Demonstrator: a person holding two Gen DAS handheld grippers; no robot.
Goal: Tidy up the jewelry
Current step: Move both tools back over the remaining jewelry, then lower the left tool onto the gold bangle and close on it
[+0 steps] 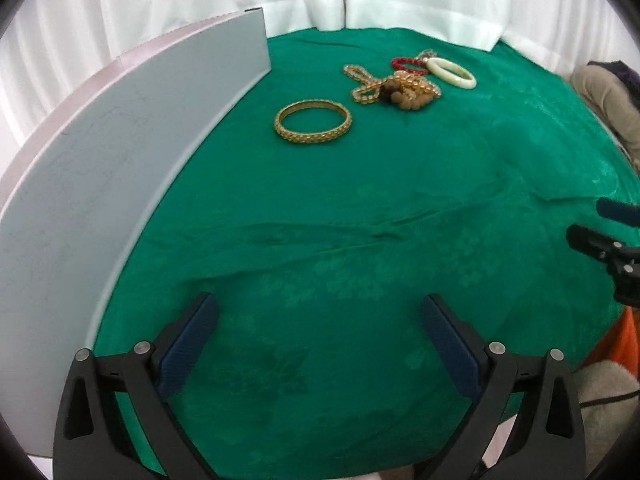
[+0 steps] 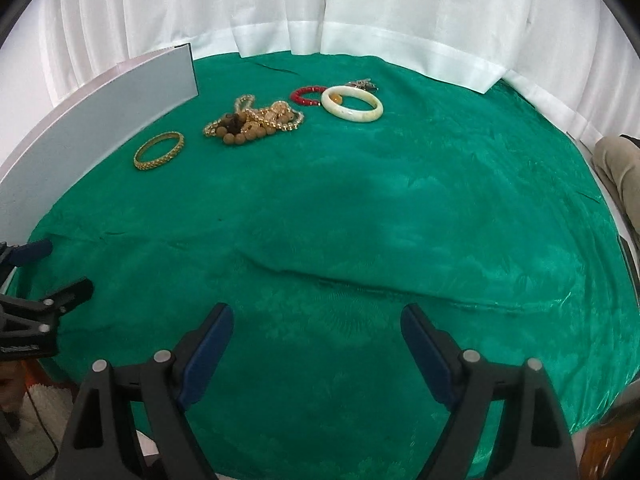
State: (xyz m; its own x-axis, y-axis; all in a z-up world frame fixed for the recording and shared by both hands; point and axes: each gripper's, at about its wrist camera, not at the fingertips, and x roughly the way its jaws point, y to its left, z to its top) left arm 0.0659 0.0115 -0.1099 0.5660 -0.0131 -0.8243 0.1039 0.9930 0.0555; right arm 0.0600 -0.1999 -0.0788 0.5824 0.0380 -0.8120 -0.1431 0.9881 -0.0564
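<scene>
Jewelry lies at the far side of a green cloth [image 1: 360,220]. A gold bangle [image 1: 312,121] [image 2: 159,151] sits alone nearest the grey box. Beyond it is a tangled heap of gold chains and brown beads [image 1: 396,88] [image 2: 256,122], then a red bead bracelet [image 1: 406,63] [image 2: 309,95] and a white bangle [image 1: 451,72] [image 2: 352,109]. My left gripper [image 1: 320,312] stands open over bare cloth near the front edge. My right gripper [image 2: 318,322] is likewise open with nothing between its fingers, far from the jewelry.
A long grey box wall [image 1: 100,184] [image 2: 100,108] runs along the cloth's left side. White curtains [image 2: 320,8] hang behind the table. A person's beige sleeve [image 2: 618,164] shows at the right edge. A small dark trinket [image 2: 362,84] lies behind the white bangle.
</scene>
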